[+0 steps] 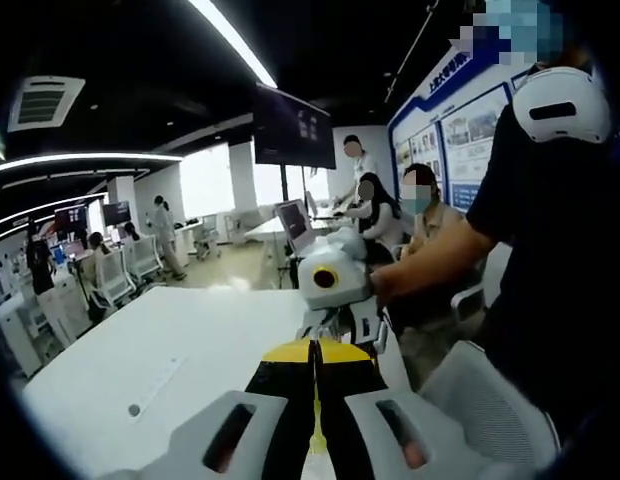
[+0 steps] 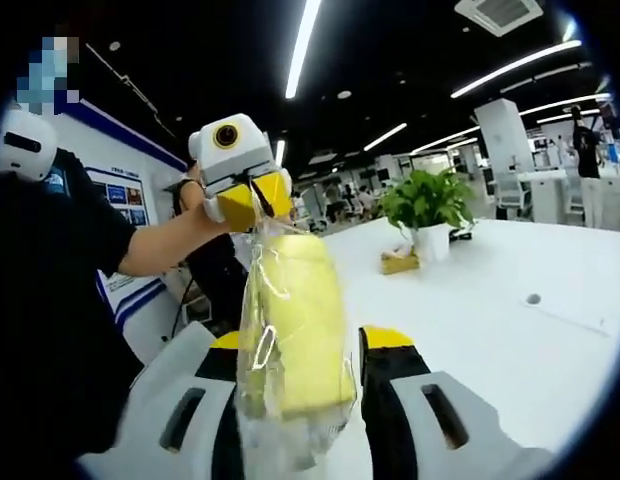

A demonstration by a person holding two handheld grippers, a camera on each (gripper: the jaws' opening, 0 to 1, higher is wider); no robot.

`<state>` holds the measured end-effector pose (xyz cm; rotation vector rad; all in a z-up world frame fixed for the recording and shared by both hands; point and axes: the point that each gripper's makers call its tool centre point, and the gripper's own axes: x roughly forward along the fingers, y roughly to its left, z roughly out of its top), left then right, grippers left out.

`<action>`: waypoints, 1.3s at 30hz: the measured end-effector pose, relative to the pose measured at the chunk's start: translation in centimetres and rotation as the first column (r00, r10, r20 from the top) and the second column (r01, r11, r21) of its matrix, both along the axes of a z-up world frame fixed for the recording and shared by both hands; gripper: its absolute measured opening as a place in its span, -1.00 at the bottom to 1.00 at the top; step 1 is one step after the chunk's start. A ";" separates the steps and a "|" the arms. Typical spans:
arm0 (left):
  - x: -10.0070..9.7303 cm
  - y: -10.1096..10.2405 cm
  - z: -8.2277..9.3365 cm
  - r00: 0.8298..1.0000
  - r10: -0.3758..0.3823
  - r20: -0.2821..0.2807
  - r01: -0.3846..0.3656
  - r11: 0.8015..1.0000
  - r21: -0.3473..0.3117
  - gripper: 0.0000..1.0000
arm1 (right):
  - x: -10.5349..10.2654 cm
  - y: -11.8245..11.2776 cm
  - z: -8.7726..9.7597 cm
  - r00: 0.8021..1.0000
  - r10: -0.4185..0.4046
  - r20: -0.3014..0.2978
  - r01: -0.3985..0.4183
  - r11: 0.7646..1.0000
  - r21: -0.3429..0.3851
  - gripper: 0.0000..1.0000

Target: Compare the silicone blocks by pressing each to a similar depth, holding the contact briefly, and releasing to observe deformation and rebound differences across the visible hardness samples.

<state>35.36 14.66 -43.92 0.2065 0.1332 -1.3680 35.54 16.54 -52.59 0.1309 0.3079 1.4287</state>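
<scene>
A yellow silicone block (image 2: 295,320) hangs upright inside a clear plastic bag (image 2: 282,440) above the white table (image 2: 490,310). My left gripper (image 2: 255,205) is shut on the bag's top edge and holds it up. In the left gripper view my left gripper (image 1: 315,352) shows its jaws closed on a thin strip of the plastic. My right gripper (image 2: 300,345) is open, one jaw on each side of the block, close to its sides; whether they touch it I cannot tell. The right gripper (image 1: 345,325) faces my left one from just beyond it.
A potted plant (image 2: 425,205) and a small yellow box (image 2: 398,262) stand on the table further back. The person's arm (image 2: 160,245) reaches in from the left. People sit at a monitor (image 1: 293,225) behind; office chairs (image 1: 125,270) line the far side.
</scene>
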 end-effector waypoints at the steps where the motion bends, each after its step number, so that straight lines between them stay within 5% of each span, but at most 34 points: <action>1: 0.1 0.0 -0.1 1.000 0.004 -0.002 -0.004 1.000 0.002 -1.00 | -0.2 -0.1 0.0 1.000 -0.003 -0.008 0.003 1.000 0.008 -0.26; 7: 0.4 0.2 -0.5 1.000 0.019 -0.022 -0.019 1.000 0.004 -1.00 | 1.0 -1.0 1.5 0.993 -0.118 0.015 0.116 0.986 0.120 0.30; 15: 0.6 0.5 0.1 0.999 0.025 -0.027 -0.026 0.999 -0.024 -1.00 | 2.3 -3.2 1.3 0.968 -0.248 0.038 0.242 0.962 0.125 0.93; 20: 0.7 0.6 0.4 0.999 0.032 -0.027 -0.033 0.999 -0.035 -1.00 | 2.7 -4.4 1.1 0.957 -0.290 0.012 0.286 0.949 0.132 0.93; 27: 1.1 1.1 0.3 0.998 0.056 -0.034 -0.057 0.997 -0.042 -1.00 | 2.8 -6.3 0.9 0.931 -0.361 0.052 0.356 0.930 0.095 0.93; 35: 1.3 1.7 -1.2 0.995 0.082 -0.060 -0.084 0.996 -0.036 -1.00 | 3.2 -10.3 3.4 0.850 -0.515 0.109 0.491 0.850 0.190 0.93; 39: 1.4 2.0 -1.9 0.993 0.099 -0.071 -0.102 0.994 -0.036 -1.00 | 2.3 -13.0 2.8 0.826 -0.560 0.058 0.539 0.817 0.205 0.93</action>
